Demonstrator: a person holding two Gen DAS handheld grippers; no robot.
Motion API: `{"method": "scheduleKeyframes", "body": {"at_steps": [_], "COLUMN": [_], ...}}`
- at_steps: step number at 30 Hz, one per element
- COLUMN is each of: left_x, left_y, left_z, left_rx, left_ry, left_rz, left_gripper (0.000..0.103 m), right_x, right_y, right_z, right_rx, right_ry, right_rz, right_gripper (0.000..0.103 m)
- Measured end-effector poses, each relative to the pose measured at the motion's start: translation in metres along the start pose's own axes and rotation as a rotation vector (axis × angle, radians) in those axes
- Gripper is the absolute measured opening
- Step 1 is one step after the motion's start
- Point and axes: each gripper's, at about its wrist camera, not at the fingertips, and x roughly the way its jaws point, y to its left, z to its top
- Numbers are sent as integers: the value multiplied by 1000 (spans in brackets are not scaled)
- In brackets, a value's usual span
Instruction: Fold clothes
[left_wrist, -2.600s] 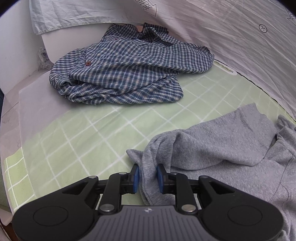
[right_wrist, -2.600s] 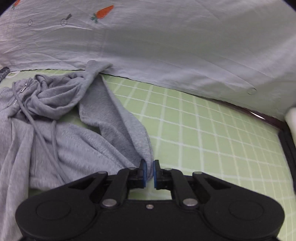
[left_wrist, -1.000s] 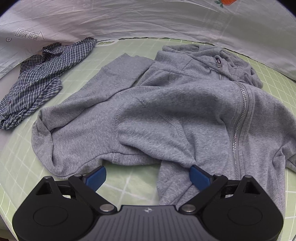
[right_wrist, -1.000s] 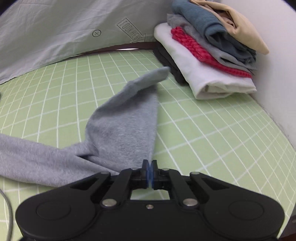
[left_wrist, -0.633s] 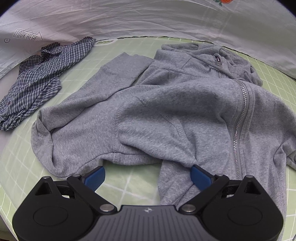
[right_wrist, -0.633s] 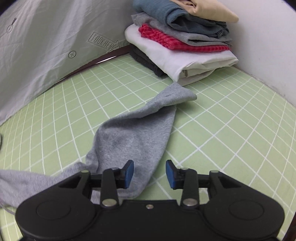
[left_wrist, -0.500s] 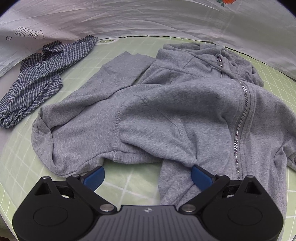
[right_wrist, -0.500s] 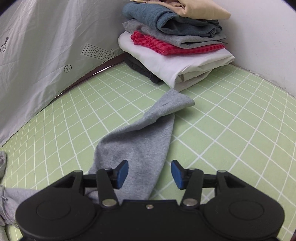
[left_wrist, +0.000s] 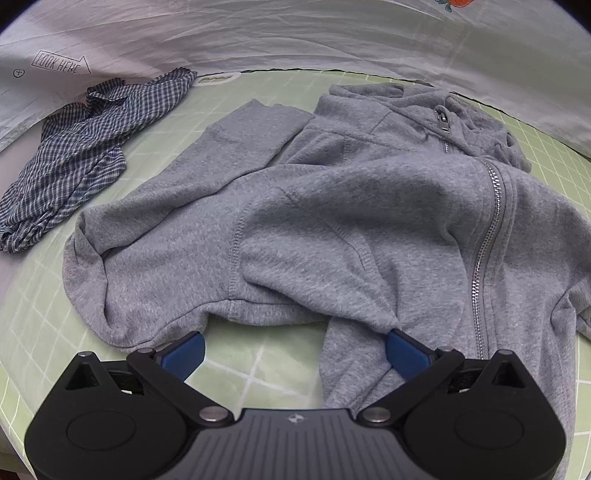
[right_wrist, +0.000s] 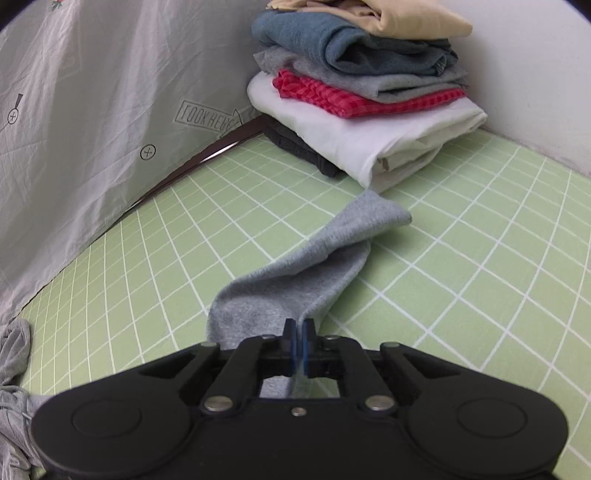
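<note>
Left-wrist view: the grey zip hoodie (left_wrist: 332, 221) is lying front-up and rumpled across the green grid mat (left_wrist: 258, 369), filling the frame from 9 o'clock to 3 o'clock. Its hood is bunching toward 1 o'clock, the metal zipper (left_wrist: 484, 243) is running down the right half, and one sleeve is doubling back from 9 o'clock toward 12 o'clock. The left gripper (left_wrist: 293, 352) is hovering at 6 o'clock over the lower hem with its fingers (left_wrist: 183, 352) spreading wide; the right-hand pad is lying against a pucker of hem, but nothing is being pinched. A crumpled blue checked shirt (left_wrist: 74, 155) is lying apart at 10 o'clock.

Right-wrist view: the hoodie's other sleeve (right_wrist: 295, 280) is stretching from 6 o'clock toward 1 o'clock, its cuff ending just short of a stack of folded clothes (right_wrist: 362, 92) at 1 o'clock. The right gripper (right_wrist: 298, 345) is clamping its fingers tight on the sleeve's near edge.

Handling, as a judgement: the fleece is looking soft, limp and moderately heavy for cloth, so it is likely to sag and drag on the mat rather than hold a shape. It is not fragile and not slippery. Seams, cuffs and the ribbed hem are offering the firmest holds; the zipper is adding a stiff line that is likely to resist a fold across it.
</note>
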Motion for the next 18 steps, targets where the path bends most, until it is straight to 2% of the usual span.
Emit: {"method": "scheduleKeyframes", "body": {"at_steps": [2,6,9,11,13,16,18], "left_x": [1,2,4,4,5,5,6], "left_y": [0,0,2,3,4,4,5], "left_z": [1,2,2,2,2,2,2], "left_rx": [5,12,4,-4,-10,-14,-15], "left_ry": [3,7,11,14,18,22,22], "left_rz": [-3,-8,-15,-21,-25,-30,-35], "left_gripper": [103,103,103,103,103,103,103], "right_x": [-6,1,18,34,52,63,58], "right_y": [17,62,101,131,154,171,165], "right_z": [15,42,48,39,20,-10,-16], "right_rx": [-77,-202,-272,-336,-378,-422,-392], "right_ry": [-63,-136,-119,-56,62,181,188], "right_rz": [5,73,152,236,291,298,312], "right_gripper": [2,2,2,2,2,5,16]}}
